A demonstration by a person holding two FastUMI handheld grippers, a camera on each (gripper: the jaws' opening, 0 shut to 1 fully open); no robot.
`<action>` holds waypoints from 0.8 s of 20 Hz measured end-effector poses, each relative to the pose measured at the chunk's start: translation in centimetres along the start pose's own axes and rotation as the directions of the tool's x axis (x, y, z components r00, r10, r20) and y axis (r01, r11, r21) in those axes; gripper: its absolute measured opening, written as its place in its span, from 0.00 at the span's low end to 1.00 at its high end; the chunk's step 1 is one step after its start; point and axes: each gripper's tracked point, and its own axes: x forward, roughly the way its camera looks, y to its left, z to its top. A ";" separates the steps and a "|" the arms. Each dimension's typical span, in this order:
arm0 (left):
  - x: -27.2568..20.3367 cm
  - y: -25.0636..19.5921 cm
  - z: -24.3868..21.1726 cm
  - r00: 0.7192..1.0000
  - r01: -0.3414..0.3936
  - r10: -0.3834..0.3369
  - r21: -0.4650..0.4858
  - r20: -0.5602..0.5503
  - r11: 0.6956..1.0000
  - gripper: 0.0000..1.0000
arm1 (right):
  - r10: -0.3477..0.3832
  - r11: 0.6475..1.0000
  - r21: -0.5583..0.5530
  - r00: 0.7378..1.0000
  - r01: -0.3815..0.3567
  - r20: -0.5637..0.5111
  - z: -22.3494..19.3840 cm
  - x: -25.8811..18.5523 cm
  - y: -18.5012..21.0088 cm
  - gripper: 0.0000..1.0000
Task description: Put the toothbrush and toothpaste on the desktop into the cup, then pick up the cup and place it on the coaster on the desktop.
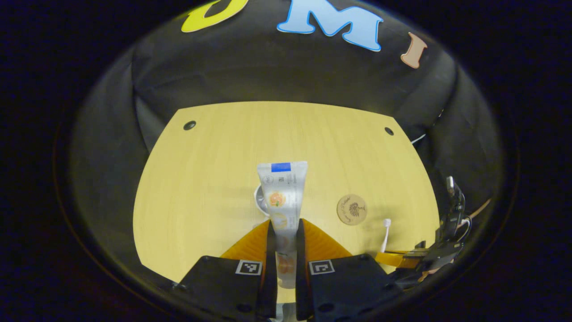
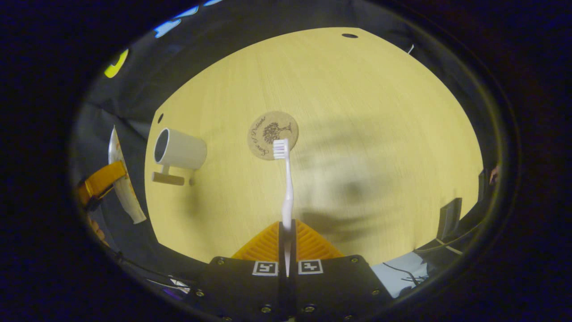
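Pale wooden desktop (image 2: pixel 357 112) lies below you. Your left gripper (image 1: pixel 283 235) clamps the toothpaste tube (image 1: pixel 282 192) upright, cap end down, ready for dropping into the white cup (image 2: pixel 181 152) at ten o'clock in the right gripper view. Your right gripper (image 2: pixel 287 232) pinches the toothbrush (image 2: pixel 286 179) by its handle, bristles toward the cork coaster (image 2: pixel 272 134) at twelve.

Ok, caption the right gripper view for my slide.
Right gripper holds the toothbrush above the desk, near the coaster and empty cup.
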 end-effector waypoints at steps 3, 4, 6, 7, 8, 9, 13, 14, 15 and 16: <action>1.9 0.4 2.4 1.000 -0.009 0.009 0.025 0.022 1.000 0.24 | 0.004 1.000 0.017 1.000 -0.004 0.007 0.0 -0.2 -0.1 0.02; 2.5 0.5 3.1 1.000 -0.011 0.010 0.030 0.029 0.999 0.24 | 0.004 1.000 0.022 1.000 -0.004 0.008 0.0 -0.2 -0.1 0.02; 4.0 0.9 4.2 0.999 -0.007 0.005 0.039 0.036 0.999 0.24 | 0.005 0.999 0.034 1.000 -0.005 0.009 0.0 -0.3 -0.3 0.02; 4.9 1.1 4.5 0.999 -0.010 0.008 0.048 0.037 0.999 0.24 | 0.003 0.999 0.039 1.000 -0.004 0.011 0.1 -0.4 -0.4 0.02; 5.7 1.4 4.9 0.999 -0.016 0.014 0.055 0.035 0.998 0.24 | 0.001 0.999 0.042 1.000 -0.001 0.012 0.1 -0.4 -0.5 0.02; 6.4 1.7 5.2 0.999 -0.019 0.017 0.062 0.033 0.998 0.23 | -0.001 0.999 0.046 1.000 0.000 0.012 0.2 -0.5 -0.6 0.02; 8.5 1.9 6.1 0.999 -0.024 0.020 0.080 0.044 0.996 0.23 | -0.014 0.998 0.061 1.000 0.013 0.014 0.4 -0.5 -1.1 0.02; 8.9 1.7 6.2 0.999 -0.021 0.017 0.081 0.046 0.997 0.24 | -0.018 0.998 0.064 1.000 0.017 0.015 0.4 -0.5 -1.3 0.02; 9.1 1.6 6.5 0.998 -0.021 0.016 0.079 0.056 0.997 0.24 | -0.020 0.997 0.068 1.000 0.019 0.017 0.6 -0.6 -1.4 0.02; 9.5 1.6 6.7 0.997 -0.022 0.016 0.079 0.069 0.997 0.24 | -0.021 0.997 0.073 1.000 0.019 0.019 0.7 -0.6 -1.5 0.02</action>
